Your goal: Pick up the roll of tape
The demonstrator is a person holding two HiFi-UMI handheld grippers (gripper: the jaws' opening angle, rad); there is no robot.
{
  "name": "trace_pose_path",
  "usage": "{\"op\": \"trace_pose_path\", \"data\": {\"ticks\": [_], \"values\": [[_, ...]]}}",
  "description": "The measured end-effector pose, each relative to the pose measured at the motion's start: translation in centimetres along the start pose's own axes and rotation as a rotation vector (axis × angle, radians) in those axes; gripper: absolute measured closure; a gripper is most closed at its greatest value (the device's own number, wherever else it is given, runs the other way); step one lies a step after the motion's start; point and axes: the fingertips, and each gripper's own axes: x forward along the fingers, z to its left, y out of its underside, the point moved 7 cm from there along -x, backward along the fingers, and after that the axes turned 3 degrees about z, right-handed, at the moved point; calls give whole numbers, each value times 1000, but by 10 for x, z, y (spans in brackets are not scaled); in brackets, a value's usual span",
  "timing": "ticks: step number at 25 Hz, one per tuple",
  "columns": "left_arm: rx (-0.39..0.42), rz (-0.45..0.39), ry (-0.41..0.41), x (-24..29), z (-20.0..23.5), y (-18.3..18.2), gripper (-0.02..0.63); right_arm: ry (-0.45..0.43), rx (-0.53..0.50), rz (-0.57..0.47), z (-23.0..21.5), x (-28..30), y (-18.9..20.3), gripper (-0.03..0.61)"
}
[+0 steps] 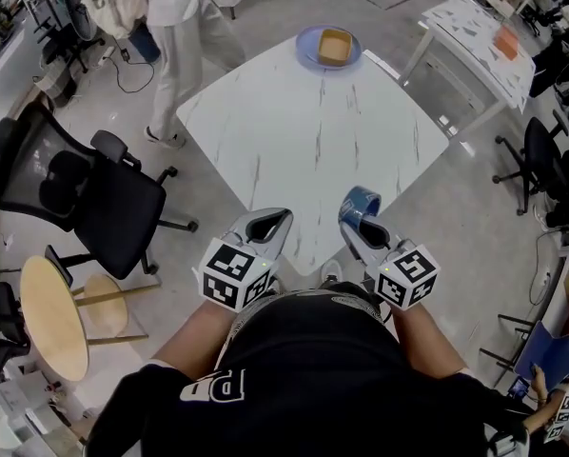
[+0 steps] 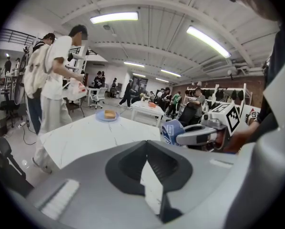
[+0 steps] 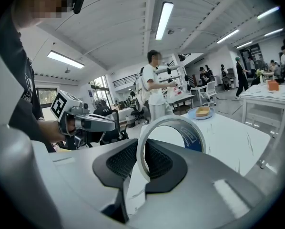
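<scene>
**Right tongs [image 1: 353, 222] hold the roll of tape [image 1: 361, 201]**

Right tongs are closed on the roll of tape. In the right gripper view the right tongs [image 3: 143, 163] pinch the roll of tape [image 3: 195, 136] by its wall. One jaw is inside the ring and one is outside. The roll stands up on its edge. It is blue on the outside and white on the inside.

In the head view the roll is low and a bit right of the middle of the frame. It is right at the near corner of the white surface [image 1: 304, 131]. I cannot tell if it touches the surface.

The left tongs [image 1: 281, 219] are low and a bit left of the middle, just beside the right tongs. In the left gripper view the left tongs [image 2: 147, 166] have their tips together, and nothing is between them. That view also shows the roll of tape [image 2: 172, 131] in the right tongs, a bit right of the middle.

A blue plate [image 1: 304, 46] sits at the far corner of the surface, at the top of the frame, well apart from the roll. A tan block [image 1: 335, 46] lies on it. A person [image 1: 185, 36] in light clothes stands by the surface at the upper left. A black chair [image 1: 75, 184] is on the floor at the left. A round wooden table [image 1: 45, 317] is at the lower left. Another white table [image 1: 475, 36] is at the upper right.
</scene>
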Motion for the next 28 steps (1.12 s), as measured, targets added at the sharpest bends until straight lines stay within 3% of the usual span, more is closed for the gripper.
{"op": "trace_pose_path", "data": {"ticks": [28], "values": [[-8,-4,-5,5,6,-2,555,-7,-4,28,-3,9,6,532]]}}
